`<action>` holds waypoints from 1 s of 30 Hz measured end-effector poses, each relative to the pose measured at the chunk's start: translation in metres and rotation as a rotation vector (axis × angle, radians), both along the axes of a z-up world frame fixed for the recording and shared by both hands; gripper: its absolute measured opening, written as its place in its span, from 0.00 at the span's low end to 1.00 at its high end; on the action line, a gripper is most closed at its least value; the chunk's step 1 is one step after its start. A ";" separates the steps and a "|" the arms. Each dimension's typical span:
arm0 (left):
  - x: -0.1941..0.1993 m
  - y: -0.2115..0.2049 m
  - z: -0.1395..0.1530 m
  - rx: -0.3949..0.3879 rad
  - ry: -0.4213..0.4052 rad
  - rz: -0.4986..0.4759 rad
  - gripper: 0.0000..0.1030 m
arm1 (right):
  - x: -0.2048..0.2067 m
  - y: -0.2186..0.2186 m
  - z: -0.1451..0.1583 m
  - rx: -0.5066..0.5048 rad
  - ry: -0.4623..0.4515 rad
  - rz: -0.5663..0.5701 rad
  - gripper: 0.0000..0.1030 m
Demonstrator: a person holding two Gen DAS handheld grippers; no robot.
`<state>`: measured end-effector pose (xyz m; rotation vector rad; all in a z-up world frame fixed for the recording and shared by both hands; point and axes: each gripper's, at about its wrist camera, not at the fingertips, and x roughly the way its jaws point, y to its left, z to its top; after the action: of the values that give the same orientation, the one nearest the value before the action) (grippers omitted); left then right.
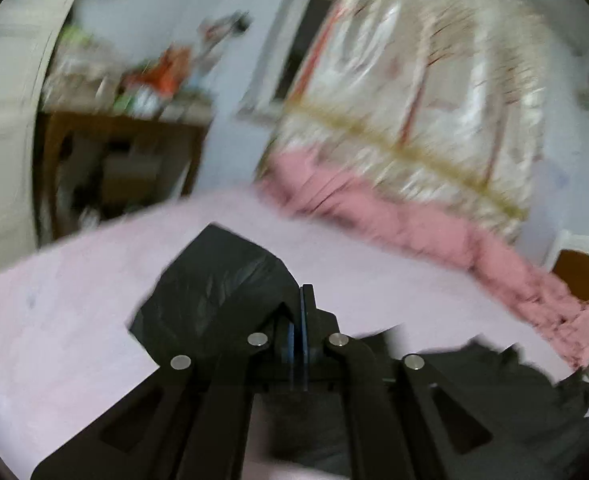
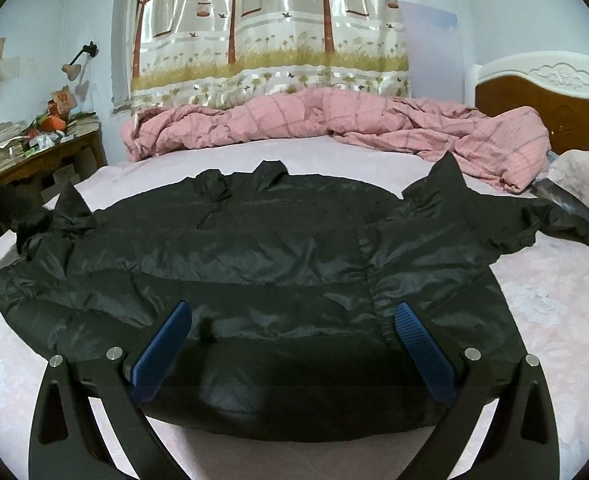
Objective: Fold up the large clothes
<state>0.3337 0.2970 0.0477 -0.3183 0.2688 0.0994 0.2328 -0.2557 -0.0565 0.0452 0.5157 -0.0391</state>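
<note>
Pinching a fold of the black puffer jacket (image 1: pixel 214 292) with the left gripper (image 1: pixel 299 320), blue pads pressed together on the fabric, the held part lifting up and to the left of the fingers. Trailing behind and to the right of that gripper, more of the same dark cloth, lying on the pale pink bed sheet (image 1: pixel 54 312). That view blurring heavily.

Hovering with the right gripper (image 2: pixel 294 344) spread wide, blue pads (image 2: pixel 166 344) standing apart over the near hem, nothing caught between them. Lying flat straight ahead of this gripper, the jacket (image 2: pixel 254 248), hem nearest, collar farthest, one sleeve reaching out to each side. Bunching beyond the collar, a pink checked quilt (image 2: pixel 334 124). Hanging farther back, a tree-patterned curtain (image 2: pixel 270 32); standing far left, a cluttered wooden desk (image 2: pixel 42 156); far right, a headboard (image 2: pixel 546 96).
</note>
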 end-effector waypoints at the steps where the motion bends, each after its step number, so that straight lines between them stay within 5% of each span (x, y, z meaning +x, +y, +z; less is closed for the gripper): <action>1: -0.008 -0.028 0.017 0.017 -0.047 -0.033 0.02 | 0.001 0.000 0.000 -0.001 0.001 -0.004 1.00; 6: -0.026 -0.161 0.073 0.050 -0.169 -0.278 0.02 | 0.001 0.001 0.004 -0.033 0.000 -0.014 1.00; 9: -0.014 -0.231 0.085 0.033 -0.166 -0.396 0.02 | -0.003 0.011 0.025 -0.069 -0.090 -0.009 1.00; 12: 0.008 -0.287 0.075 0.001 -0.107 -0.481 0.02 | 0.010 0.012 0.063 -0.034 -0.157 -0.046 1.00; 17: 0.040 -0.356 0.006 -0.115 0.078 -0.656 0.03 | 0.049 -0.019 0.136 0.216 -0.258 -0.108 1.00; 21: 0.021 -0.359 -0.043 -0.072 0.157 -0.632 0.32 | 0.071 -0.027 0.169 0.214 -0.344 -0.174 1.00; 26: -0.009 -0.313 -0.025 -0.046 0.079 -0.597 0.73 | 0.090 -0.014 0.141 0.230 -0.328 -0.065 1.00; 30: -0.019 -0.252 -0.011 -0.004 -0.019 -0.428 0.79 | 0.125 0.003 0.097 0.137 -0.169 -0.011 1.00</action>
<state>0.3145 0.0449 0.0365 -0.2599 0.3129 -0.3262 0.3573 -0.2525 0.0410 0.1838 0.3483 -0.0102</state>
